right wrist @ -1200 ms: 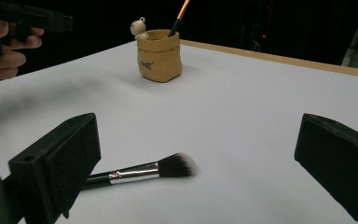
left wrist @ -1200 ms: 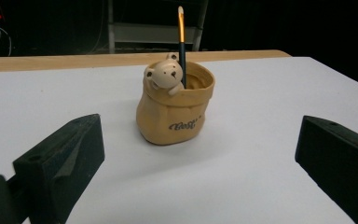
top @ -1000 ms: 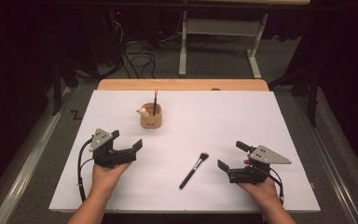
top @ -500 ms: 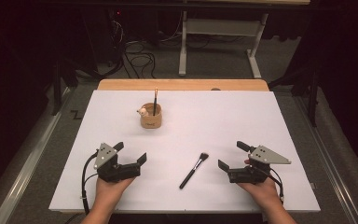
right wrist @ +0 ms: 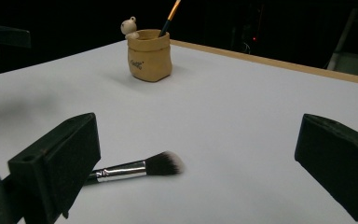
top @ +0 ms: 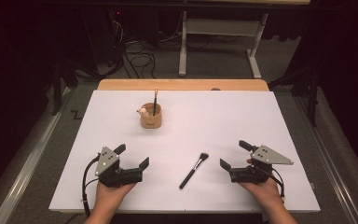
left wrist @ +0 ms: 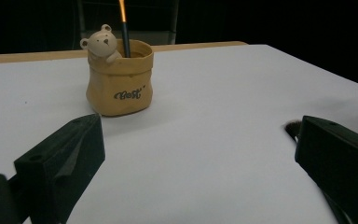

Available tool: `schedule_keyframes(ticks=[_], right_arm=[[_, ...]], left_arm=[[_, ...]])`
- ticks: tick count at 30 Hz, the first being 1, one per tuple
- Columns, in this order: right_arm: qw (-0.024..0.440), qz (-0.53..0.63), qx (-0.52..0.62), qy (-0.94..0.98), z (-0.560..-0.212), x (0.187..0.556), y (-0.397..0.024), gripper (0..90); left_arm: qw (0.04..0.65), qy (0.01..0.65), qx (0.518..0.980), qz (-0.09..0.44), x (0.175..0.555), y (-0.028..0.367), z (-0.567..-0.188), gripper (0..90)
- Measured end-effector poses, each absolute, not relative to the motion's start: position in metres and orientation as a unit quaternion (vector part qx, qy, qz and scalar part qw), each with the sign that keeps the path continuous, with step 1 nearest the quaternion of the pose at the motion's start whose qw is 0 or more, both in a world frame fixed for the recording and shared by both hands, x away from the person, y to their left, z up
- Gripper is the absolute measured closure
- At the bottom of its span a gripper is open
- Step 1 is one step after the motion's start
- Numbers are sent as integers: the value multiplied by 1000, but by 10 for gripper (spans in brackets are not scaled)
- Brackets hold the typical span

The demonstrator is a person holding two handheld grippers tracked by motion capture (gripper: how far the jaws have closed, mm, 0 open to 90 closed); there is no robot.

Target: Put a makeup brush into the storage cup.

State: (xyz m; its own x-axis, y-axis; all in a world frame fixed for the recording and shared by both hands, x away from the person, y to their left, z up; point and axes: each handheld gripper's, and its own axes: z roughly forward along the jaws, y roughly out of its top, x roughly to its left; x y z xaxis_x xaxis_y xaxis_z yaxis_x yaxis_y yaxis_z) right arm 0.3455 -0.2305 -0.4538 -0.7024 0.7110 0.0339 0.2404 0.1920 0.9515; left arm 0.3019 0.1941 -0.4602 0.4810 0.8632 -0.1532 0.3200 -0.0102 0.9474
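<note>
A tan sack-shaped cup (top: 151, 117) (left wrist: 120, 84) (right wrist: 150, 55) with a small bear on its rim stands at the back left of the white table (top: 261, 121). A thin brush (top: 155, 100) stands in the cup. A makeup brush (top: 193, 170) (right wrist: 140, 169) lies flat near the front, bristles toward the back. My left gripper (top: 131, 156) (left wrist: 196, 163) rests open at the front left, nothing between its jaws. My right gripper (top: 233, 155) (right wrist: 198, 163) rests open at the front right, with the makeup brush just ahead of its left jaw.
A wooden strip (top: 182, 85) runs along the table's far edge. Behind it, on the dark floor, are cables (top: 135, 51) and a metal desk frame (top: 219, 37). A rail (top: 28, 168) runs along the table's left side.
My left gripper has drawn back toward the front edge and turned a little to the right. The right gripper and both brushes stay where they were.
</note>
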Motion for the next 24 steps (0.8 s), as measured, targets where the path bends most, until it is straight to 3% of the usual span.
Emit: schedule_keyframes(ticks=[24], right_arm=[[226, 554, 325, 732, -448, 345, -239, 8]], left_arm=[[551, 432, 676, 230, 304, 179, -454, 47]])
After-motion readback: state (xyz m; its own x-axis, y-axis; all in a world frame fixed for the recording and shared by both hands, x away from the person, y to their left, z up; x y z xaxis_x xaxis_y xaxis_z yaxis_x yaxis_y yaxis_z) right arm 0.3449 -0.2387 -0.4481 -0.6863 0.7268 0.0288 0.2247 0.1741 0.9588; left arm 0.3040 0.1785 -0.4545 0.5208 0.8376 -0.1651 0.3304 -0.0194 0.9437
